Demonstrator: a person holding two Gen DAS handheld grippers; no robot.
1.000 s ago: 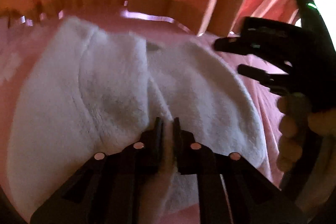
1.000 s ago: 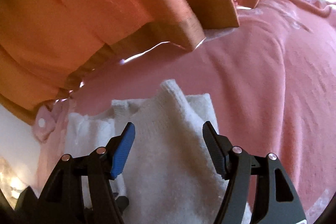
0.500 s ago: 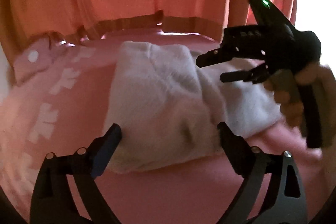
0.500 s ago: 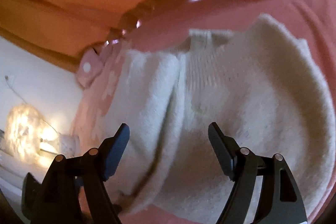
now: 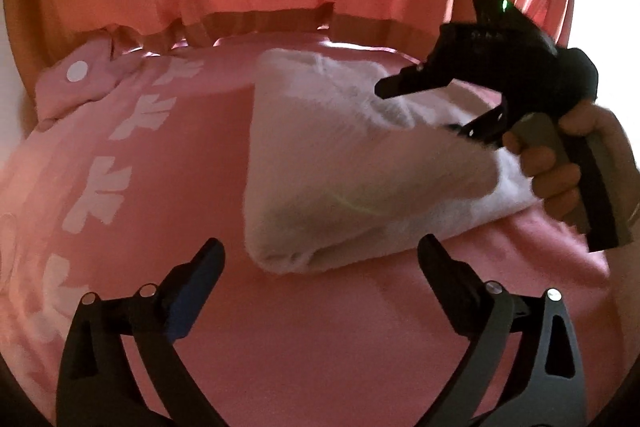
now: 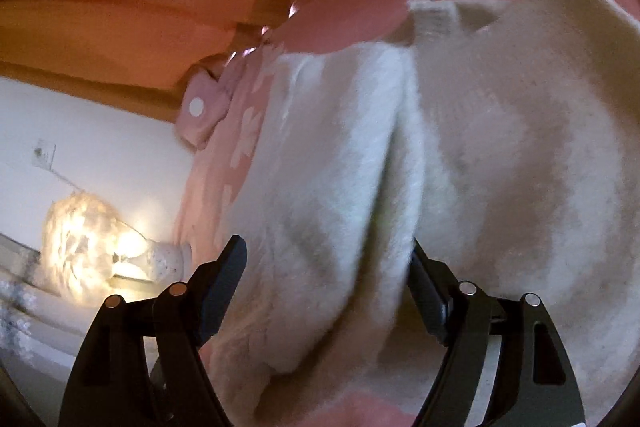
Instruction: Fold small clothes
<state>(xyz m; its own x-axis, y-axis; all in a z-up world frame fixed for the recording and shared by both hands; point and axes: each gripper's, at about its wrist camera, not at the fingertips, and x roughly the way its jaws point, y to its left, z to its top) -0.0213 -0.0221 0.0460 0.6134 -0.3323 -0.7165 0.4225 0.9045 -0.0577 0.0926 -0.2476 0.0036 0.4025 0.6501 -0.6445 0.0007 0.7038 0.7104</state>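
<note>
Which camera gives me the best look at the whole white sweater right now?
The left wrist view: the folded white sweater lies whole on the pink bedspread, its near edges visible. The right wrist view is too close, with blurred fabric filling the frame and running out of it.

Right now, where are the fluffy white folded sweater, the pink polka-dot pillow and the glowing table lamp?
fluffy white folded sweater (image 5: 352,183), left wrist view, middle of its top layer.
pink polka-dot pillow (image 5: 76,83), left wrist view, face beside the white dot.
glowing table lamp (image 6: 86,239), right wrist view, lit shade.
</note>
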